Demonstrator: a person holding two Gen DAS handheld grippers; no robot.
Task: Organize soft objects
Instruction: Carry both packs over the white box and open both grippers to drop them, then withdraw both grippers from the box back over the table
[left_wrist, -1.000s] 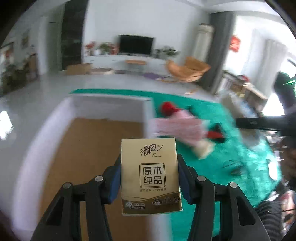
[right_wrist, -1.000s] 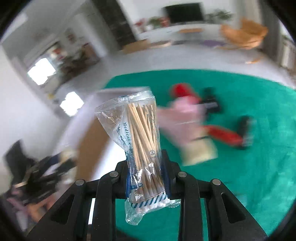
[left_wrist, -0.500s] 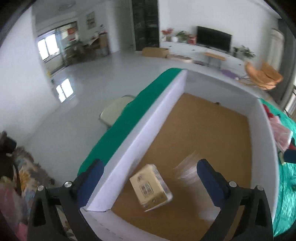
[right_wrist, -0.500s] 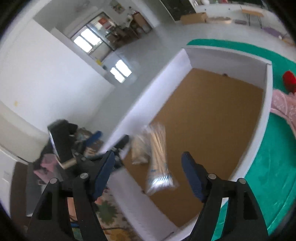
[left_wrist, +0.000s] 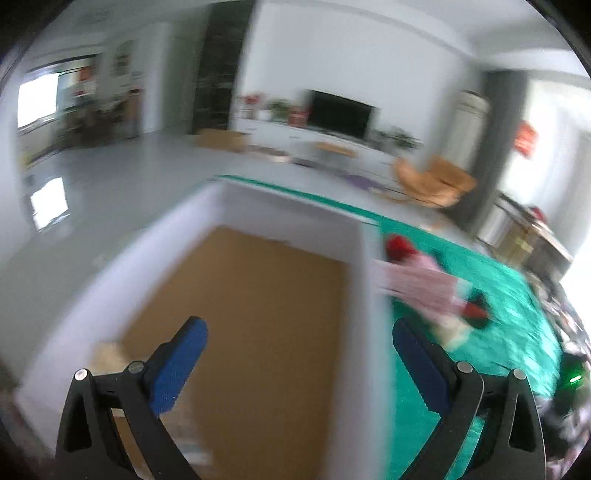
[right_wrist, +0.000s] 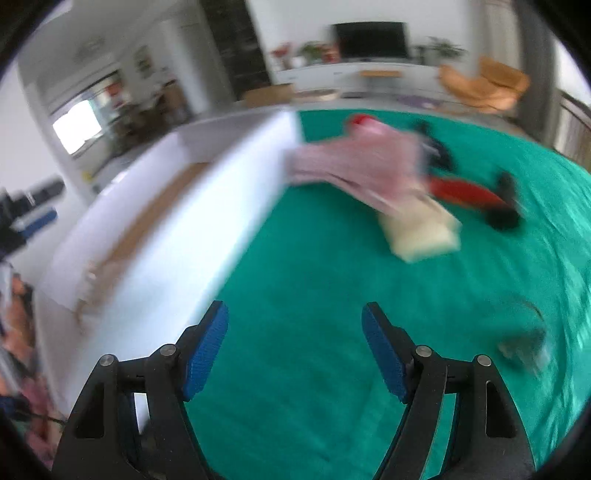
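Note:
My left gripper (left_wrist: 299, 332) is open and empty above the white-walled box (left_wrist: 364, 280) with a brown floor. A blurred tan tissue pack (left_wrist: 109, 354) lies at the box's near left corner. My right gripper (right_wrist: 295, 325) is open and empty over the green cloth (right_wrist: 314, 280), right of the box (right_wrist: 207, 206). A pink garment (right_wrist: 362, 166), a red and black soft toy (right_wrist: 465, 192) and a cream pack (right_wrist: 421, 229) lie on the cloth beyond it. The pink garment (left_wrist: 417, 284) and the red toy (left_wrist: 399, 245) also show in the left wrist view.
A small grey item with a loop (right_wrist: 524, 336) lies on the cloth at the right. The left gripper's hand (right_wrist: 29, 218) shows at the far left of the right wrist view. Behind are a TV stand (left_wrist: 332, 136) and an orange chair (left_wrist: 436, 181).
Both grippers opened and dropped the tissue pack and the cotton swab bag into the box. Both views have since swung right, toward the green cloth and the toy pile.

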